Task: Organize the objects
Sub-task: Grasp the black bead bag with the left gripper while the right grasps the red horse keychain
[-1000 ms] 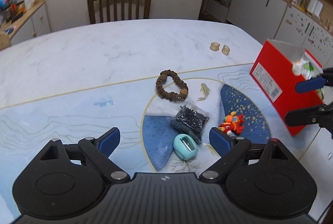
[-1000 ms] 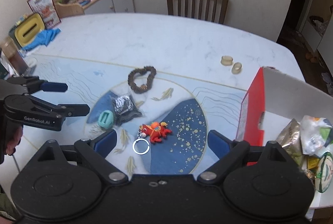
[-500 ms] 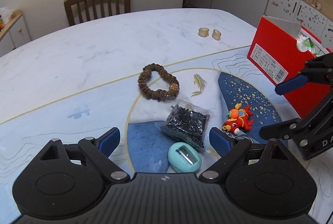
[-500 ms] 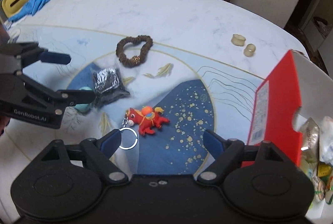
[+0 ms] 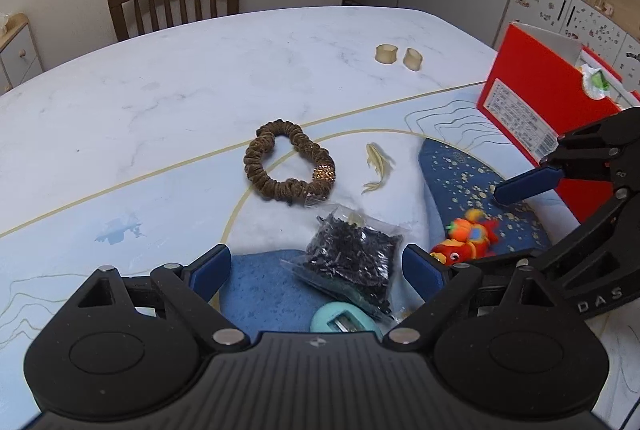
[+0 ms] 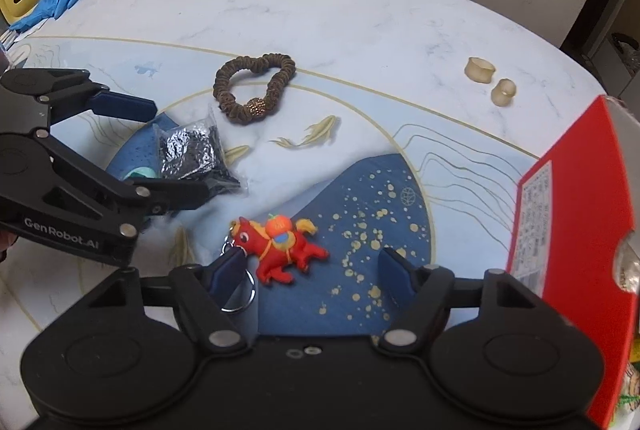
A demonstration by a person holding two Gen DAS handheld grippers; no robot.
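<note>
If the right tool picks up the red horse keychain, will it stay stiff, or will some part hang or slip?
The red soft-looking horse keychain would probably squash a little, since it looks padded. Its silver metal ring hangs on a short chain, so it would likely dangle. The right tool is closing around it, pads not yet pressing; the small toy is probably light.

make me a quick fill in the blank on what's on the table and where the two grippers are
1. The right hand-held gripper is closing around a red ____ keychain, its pads not yet pressing it.
2. The brown scrunchie carries one ____ sparkly bead.
3. The open left hand-held gripper hovers over a clear bag of small ____ pieces.
4. The open box at the table's edge is ____ outside.

Missing words: horse; gold; black; red
</note>
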